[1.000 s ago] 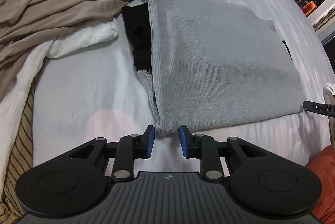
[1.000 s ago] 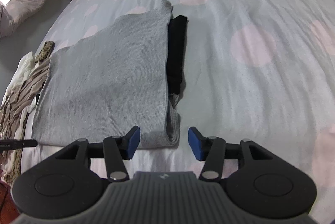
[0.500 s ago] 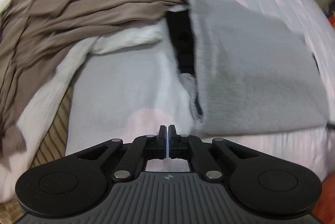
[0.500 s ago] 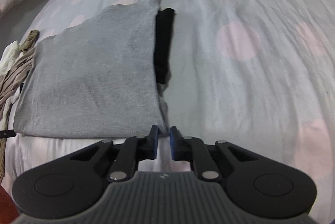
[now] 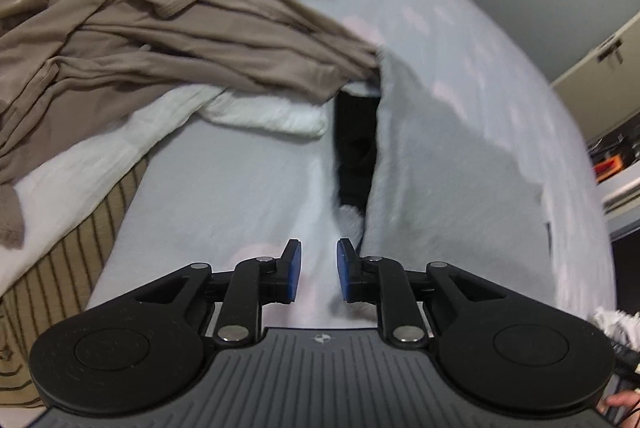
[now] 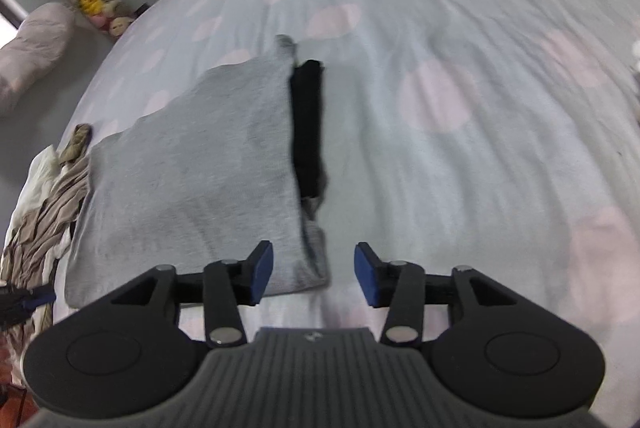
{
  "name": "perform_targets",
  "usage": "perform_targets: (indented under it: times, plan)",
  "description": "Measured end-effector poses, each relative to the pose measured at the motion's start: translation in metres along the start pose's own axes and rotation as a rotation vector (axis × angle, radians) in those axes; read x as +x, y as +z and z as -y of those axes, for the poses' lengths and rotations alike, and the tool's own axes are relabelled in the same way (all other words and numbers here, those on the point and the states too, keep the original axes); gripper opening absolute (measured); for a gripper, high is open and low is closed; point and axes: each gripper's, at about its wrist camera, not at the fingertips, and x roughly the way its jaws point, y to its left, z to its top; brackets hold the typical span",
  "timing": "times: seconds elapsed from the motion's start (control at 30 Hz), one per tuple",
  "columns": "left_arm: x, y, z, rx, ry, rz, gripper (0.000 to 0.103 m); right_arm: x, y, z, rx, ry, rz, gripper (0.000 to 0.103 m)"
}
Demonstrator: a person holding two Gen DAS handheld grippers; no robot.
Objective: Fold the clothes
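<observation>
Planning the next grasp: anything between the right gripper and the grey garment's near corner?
Nothing visible. The right gripper is open, jaws just reopened, and the grey garment has its near corner directly ahead between the fingers, ungripped.

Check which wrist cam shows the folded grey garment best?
Right wrist: the whole grey garment lies in frame, all edges visible. Left wrist shows grey garment too, but blurred and foreshortened toward the frame's right side.

Grey folded garment (image 6: pixel 192 164) over black cloth (image 6: pixel 307 124), taupe shirt (image 5: pixel 168 40), pink-dotted pale bedsheet (image 6: pixel 460 100).
</observation>
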Motion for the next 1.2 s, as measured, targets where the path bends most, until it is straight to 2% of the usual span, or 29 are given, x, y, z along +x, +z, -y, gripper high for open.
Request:
perform_targets:
  times: [0.13,0.2,0.37,0.53,0.8,1.2]
  plan:
    - [0.003,0.002,0.001,-0.014,-0.03,0.028,0.019,0.002,-0.001,-0.006,-0.031,0.024,-0.001,0.052]
    - [0.006,0.003,0.0,-0.021,-0.038,0.033,0.02,0.005,0.001,-0.005,-0.022,0.026,-0.004,0.056]
    - [0.02,0.003,0.001,-0.012,-0.054,-0.007,0.025,0.016,0.004,0.003,0.027,0.011,-0.026,0.057]
    - [0.024,0.003,0.003,0.006,-0.057,0.014,0.041,0.018,0.006,0.006,0.057,0.043,-0.009,0.06]
    - [0.037,-0.002,0.004,0.027,-0.017,-0.066,0.041,0.027,0.007,0.008,0.071,0.037,-0.046,0.06]
    - [0.041,-0.008,-0.009,-0.06,-0.03,-0.156,0.041,0.028,0.003,0.007,0.055,0.033,-0.103,0.06]
